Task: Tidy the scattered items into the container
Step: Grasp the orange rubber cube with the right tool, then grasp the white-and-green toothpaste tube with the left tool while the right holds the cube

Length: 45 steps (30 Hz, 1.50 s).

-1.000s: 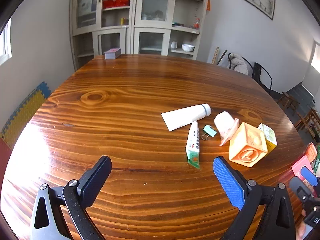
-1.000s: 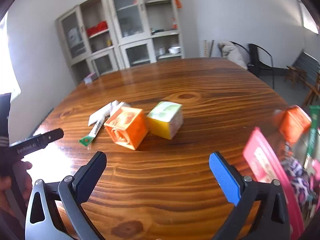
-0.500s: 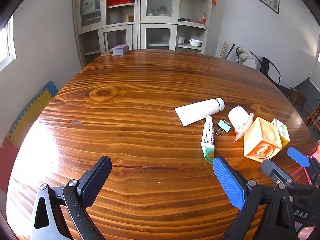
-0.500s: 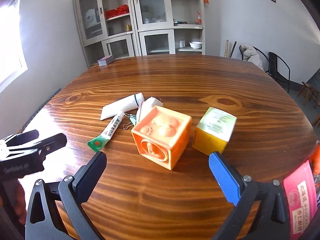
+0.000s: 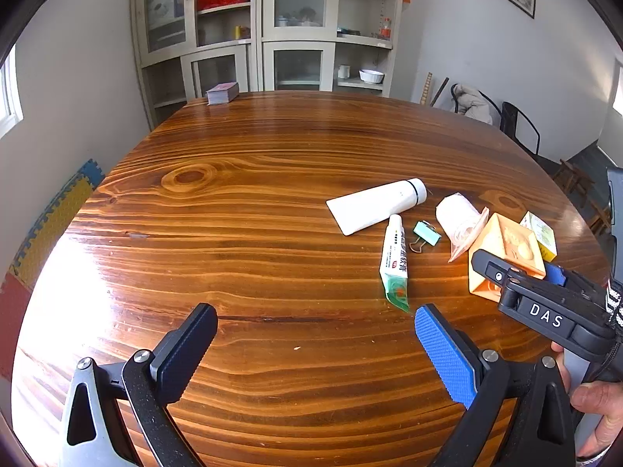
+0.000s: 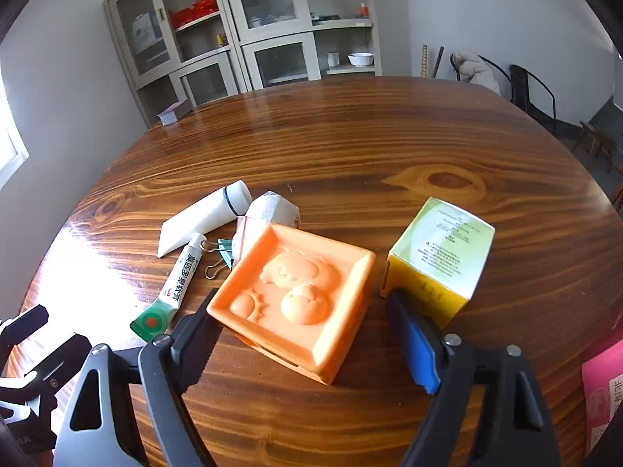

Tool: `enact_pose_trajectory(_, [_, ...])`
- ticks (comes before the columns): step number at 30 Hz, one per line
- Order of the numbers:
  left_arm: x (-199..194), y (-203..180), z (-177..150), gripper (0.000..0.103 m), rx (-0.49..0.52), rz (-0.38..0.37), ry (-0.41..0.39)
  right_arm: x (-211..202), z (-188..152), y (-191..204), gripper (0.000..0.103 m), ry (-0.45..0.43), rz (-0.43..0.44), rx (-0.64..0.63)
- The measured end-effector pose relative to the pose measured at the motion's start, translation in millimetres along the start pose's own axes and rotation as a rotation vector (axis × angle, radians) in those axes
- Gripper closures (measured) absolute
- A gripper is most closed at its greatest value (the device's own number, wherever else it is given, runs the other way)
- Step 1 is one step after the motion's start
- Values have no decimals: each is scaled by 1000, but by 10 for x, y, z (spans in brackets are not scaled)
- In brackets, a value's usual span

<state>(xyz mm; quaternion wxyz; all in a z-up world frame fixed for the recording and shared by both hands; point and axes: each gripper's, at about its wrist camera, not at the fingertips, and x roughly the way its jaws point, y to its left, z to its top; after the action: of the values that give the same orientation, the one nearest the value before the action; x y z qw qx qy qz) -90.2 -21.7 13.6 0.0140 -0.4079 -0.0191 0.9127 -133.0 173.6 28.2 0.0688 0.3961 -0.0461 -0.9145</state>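
Observation:
An orange toy cube [image 6: 296, 292] with a raised relief on top sits on the wooden table [image 6: 389, 148]. My right gripper [image 6: 300, 303] straddles it, jaws closing. The black pad is at the cube's left corner, and the blue pad [image 6: 412, 338] still stands apart from its right side. From the left wrist view, this gripper [image 5: 516, 266] reaches over the cube [image 5: 506, 245]. Beside the cube stand a yellow-green box [image 6: 440, 245], a white tube [image 6: 206, 214], a small ointment tube [image 6: 179, 276], a green binder clip [image 6: 224, 255] and a white wrapped packet [image 6: 272, 210]. My left gripper [image 5: 314, 313] hovers open over bare wood.
A pink package [image 6: 603, 381] lies at the table's right edge. A small stack of cards [image 5: 222, 92] rests at the far edge in front of a glass-door cabinet [image 5: 264, 31]. Chairs [image 5: 518, 124] stand behind the table on the right. Foam mats [image 5: 50, 218] cover the floor on the left.
My right gripper has moved forward and down until the orange cube lies between its jaws, which have narrowed. The left gripper has stayed open in place.

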Motion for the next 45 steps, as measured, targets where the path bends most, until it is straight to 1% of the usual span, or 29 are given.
enact_pose_trajectory(1, [2, -5, -3, 0, 3, -3, 1, -25, -6, 11, 26, -7, -7, -14])
enact_pose_trajectory(2, [2, -8, -7, 0, 4, -6, 2, -54, -15, 21, 33, -14, -13, -30])
enact_pose_trajectory(5, [-5, -15, -15, 0, -3, -29, 3, -138, -64, -10, 35, -20, -36, -53])
enact_pose_trajectory(9, [-15, -16, -13, 0, -15, -59, 4, -265, -116, -189, 35, 0, 24, 11])
enact_pose_trajectory(11, [-14, -29, -9, 0, -13, -65, 0, -393, -136, -271, 35, -13, 39, 33])
enact_pose_trajectory(16, [76, -124, -8, 0, 0, -72, 12, -665, -203, -395, 35, -56, 47, 63])
enact_pose_trajectory(21, [212, -301, 56, 0, 42, -62, 19, -732, -245, -404, 35, -85, 23, 40])
enact_pose_trajectory(26, [462, -443, 216, 0, 80, -37, 42, -741, -244, -464, 35, -97, 30, 48])
enact_pose_trajectory(29, [624, -440, 302, 0, 71, -23, 65, -745, -239, -493, 35, -101, 35, 52])
enact_pose_trajectory(32, [780, -388, 374, 0, 40, -15, 89, -757, -232, -510, 35, -105, 44, 56])
enact_pose_trajectory(35, [887, -323, 401, 0, 9, -14, 97, -761, -228, -521, 35, -106, 50, 60])
enact_pose_trajectory(36, [912, -307, 405, 3, 2, -14, 96, -760, -227, -524, 35, -106, 51, 62])
enact_pose_trajectory(38, [905, -316, 422, 22, 19, -2, 77, -759, -227, -525, 35, -106, 51, 61])
enact_pose_trajectory(39, [884, -328, 434, 42, 31, -6, 67, -757, -228, -524, 35, -106, 49, 60])
enact_pose_trajectory(40, [867, -346, 439, 59, 44, -8, 59, -753, -231, -524, 35, -106, 48, 58])
enact_pose_trajectory(42, [838, -374, 427, 75, 60, -13, 54, -736, -238, -528, 35, -103, 44, 57])
enact_pose_trajectory(43, [826, -385, 414, 76, 64, -22, 53, -726, -241, -532, 35, -101, 41, 56])
enact_pose_trajectory(45, [795, -388, 388, 82, 66, -41, 52, -711, -245, -544, 35, -98, 35, 59])
